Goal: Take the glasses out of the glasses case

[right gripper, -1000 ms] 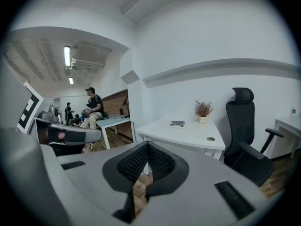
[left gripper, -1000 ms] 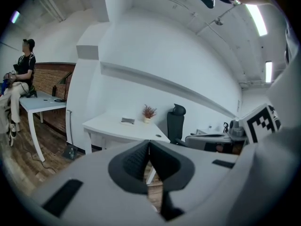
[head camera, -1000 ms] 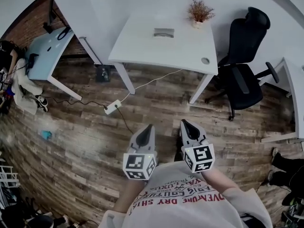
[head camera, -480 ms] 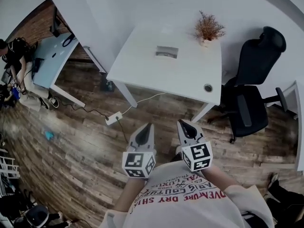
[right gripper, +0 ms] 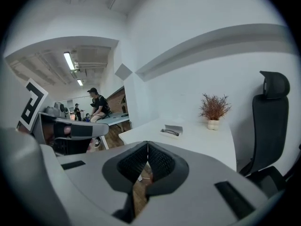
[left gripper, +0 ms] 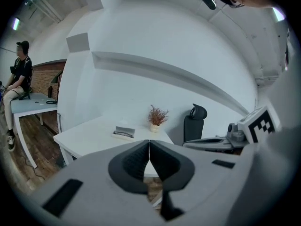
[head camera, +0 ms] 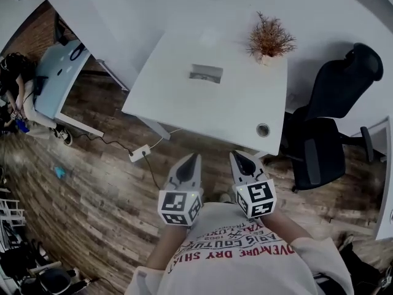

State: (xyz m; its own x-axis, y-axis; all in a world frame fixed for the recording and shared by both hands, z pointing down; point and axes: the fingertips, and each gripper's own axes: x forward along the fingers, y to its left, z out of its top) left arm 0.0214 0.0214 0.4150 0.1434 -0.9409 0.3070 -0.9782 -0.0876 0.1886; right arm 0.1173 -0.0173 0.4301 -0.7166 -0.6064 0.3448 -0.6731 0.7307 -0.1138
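I am holding my left gripper (head camera: pixel 193 160) and right gripper (head camera: pixel 239 158) fully closed, both empty, just short of the table (head camera: pixel 178 106). The case (head camera: pixel 206 74) is lying open mid-table, well ahead, with the glasses (right gripper: pixel 170 132) inside. They are looking light, fragile and slick-lensed, so I am judging the bridge the safest hold.
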